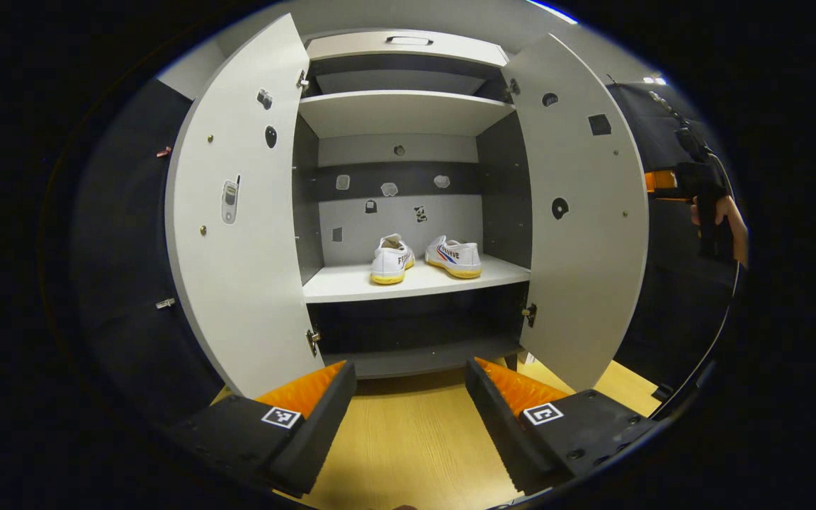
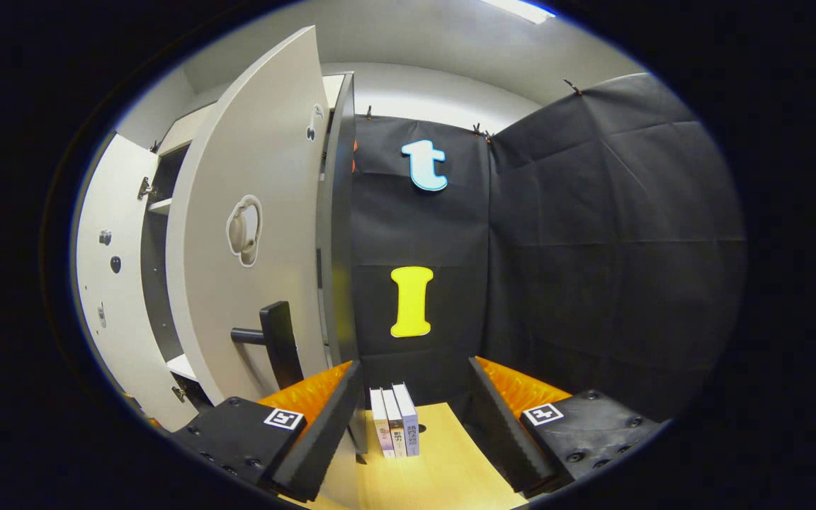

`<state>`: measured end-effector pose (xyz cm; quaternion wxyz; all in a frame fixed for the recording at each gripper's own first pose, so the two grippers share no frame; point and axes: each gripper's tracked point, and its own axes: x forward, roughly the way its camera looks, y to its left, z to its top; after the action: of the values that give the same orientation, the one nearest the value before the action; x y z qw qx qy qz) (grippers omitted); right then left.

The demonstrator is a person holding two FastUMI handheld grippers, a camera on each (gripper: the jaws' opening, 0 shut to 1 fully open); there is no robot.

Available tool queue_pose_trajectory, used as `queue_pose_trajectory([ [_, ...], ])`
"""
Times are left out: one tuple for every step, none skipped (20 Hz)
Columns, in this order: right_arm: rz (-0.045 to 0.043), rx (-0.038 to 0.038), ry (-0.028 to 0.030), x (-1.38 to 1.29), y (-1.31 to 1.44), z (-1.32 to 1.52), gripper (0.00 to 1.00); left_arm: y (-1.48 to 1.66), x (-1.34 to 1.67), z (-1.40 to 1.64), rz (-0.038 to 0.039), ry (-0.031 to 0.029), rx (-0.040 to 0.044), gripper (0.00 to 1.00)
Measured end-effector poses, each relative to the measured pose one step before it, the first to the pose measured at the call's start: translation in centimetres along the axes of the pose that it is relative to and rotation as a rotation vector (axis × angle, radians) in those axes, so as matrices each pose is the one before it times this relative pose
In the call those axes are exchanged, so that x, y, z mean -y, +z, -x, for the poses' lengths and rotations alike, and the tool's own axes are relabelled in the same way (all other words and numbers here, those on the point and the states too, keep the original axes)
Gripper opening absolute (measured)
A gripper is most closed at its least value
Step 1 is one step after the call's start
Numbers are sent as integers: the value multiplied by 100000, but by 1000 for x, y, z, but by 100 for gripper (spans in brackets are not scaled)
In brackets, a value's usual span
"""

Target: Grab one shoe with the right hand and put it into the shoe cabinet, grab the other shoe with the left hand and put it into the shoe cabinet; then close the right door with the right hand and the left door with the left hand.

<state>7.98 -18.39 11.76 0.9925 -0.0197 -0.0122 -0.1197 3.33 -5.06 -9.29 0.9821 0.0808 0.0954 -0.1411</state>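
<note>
Two white shoes with yellow soles, one on the left (image 1: 392,260) and one on the right (image 1: 455,256), stand side by side on the middle shelf (image 1: 351,285) of the grey shoe cabinet. Both doors are swung wide: the left door (image 1: 238,212) and the right door (image 1: 581,212). My left gripper (image 1: 411,397) is open and empty, facing the cabinet from a distance. My right gripper (image 2: 414,404) is open and empty beside the right door's outer face (image 2: 252,234), close to its black handle (image 2: 277,340). The right gripper (image 1: 698,188) also appears past the right door's edge, held by a hand (image 1: 730,227).
Three upright books (image 2: 395,421) stand on the wooden surface (image 2: 443,474) between the right gripper's fingers, against the black cloth wall. The cabinet's upper shelf (image 1: 401,110) and bottom shelf (image 1: 415,358) are bare. A cable (image 1: 705,354) hangs at the right.
</note>
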Motion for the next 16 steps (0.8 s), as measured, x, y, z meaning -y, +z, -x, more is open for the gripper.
queue_pose_trajectory([
  [-1188,-451,1085,-787,-238,181,96,-116,-104,95,649,-104,-146,98],
  [-930,-301,1663,-938,-55,149,96,-161,-174,-42,680,-46,-314,98],
  [-261,-247,1915,-1019,-104,105,96,-116,-387,-29,452,531,-459,98],
  [198,-33,1862,-1019,-67,67,96,-91,-582,-322,213,976,-338,98],
  [369,122,1759,-1125,-15,7,97,-64,-582,-74,49,1144,-134,98],
  [318,-7,1941,-1169,-57,-127,96,-123,-594,117,32,1147,-128,98],
  [-164,-272,2105,-1251,-117,-90,96,-42,-713,220,88,1483,201,98],
  [-280,-323,2009,-1221,-204,-143,96,-39,-795,334,230,1486,212,98],
  [-525,-399,1531,-1041,-128,-270,96,-144,-770,499,333,1706,47,98],
  [-555,-115,834,-883,-53,-221,97,-252,-827,434,496,1830,-61,98],
  [-350,-114,914,-1009,-173,-360,96,-84,-858,358,727,1829,-249,98],
  [-621,-507,1632,-1245,-274,-511,96,-284,-933,356,730,2000,-518,98],
  [-769,-917,2660,-1404,-307,-455,96,-214,-886,435,638,2203,-566,98],
  [-1078,-947,3274,-1540,-434,-558,97,-129,-927,316,739,2089,-369,98],
  [-1342,-1107,2798,-1442,-352,-340,97,-85,-879,409,936,1644,-10,98],
  [-748,-784,1626,-901,-375,-213,97,-98,-865,442,962,1669,43,98],
])
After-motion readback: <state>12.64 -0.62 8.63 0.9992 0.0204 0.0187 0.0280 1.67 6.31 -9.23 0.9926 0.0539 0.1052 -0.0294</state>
